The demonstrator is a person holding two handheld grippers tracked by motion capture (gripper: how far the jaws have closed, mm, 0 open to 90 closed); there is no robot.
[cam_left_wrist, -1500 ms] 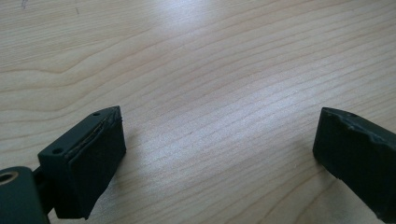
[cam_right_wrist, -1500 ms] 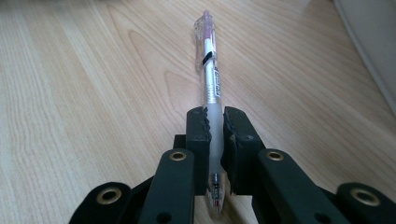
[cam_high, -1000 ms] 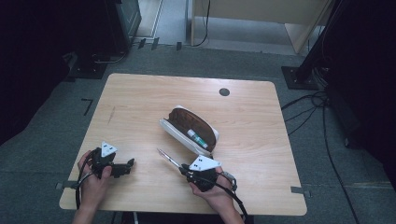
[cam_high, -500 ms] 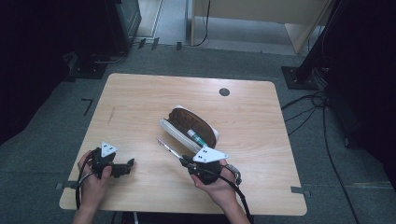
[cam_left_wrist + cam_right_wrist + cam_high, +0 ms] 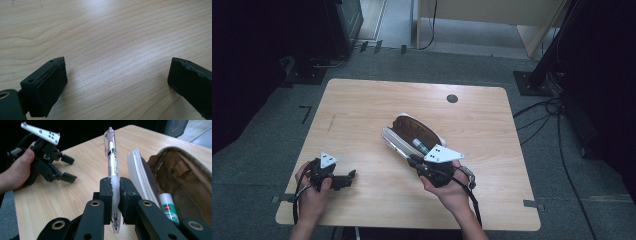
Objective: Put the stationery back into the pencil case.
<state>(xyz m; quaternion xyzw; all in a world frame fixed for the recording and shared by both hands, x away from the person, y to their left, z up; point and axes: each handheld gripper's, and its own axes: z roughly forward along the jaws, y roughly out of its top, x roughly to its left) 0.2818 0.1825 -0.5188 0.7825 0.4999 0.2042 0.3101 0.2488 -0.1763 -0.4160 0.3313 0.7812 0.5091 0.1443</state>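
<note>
Resting on the table (image 5: 362,100) at the left, the left gripper (image 5: 343,180) has its jaws spread wide and holds nothing. To its right, the right gripper (image 5: 115,188) is clamped around a clear pen (image 5: 111,162), holding it just beside the open pencil case (image 5: 175,170), where a glue stick (image 5: 168,206) lies. Judging by this, the pen is being packed; next it needs tipping over the opening and releasing.

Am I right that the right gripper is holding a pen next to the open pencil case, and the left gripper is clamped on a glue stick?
Not quite. The left gripper is open over bare table, as the left gripper view shows. The glue stick lies inside the open pencil case. The rest holds: the right gripper is shut on the pen beside the case.
</note>
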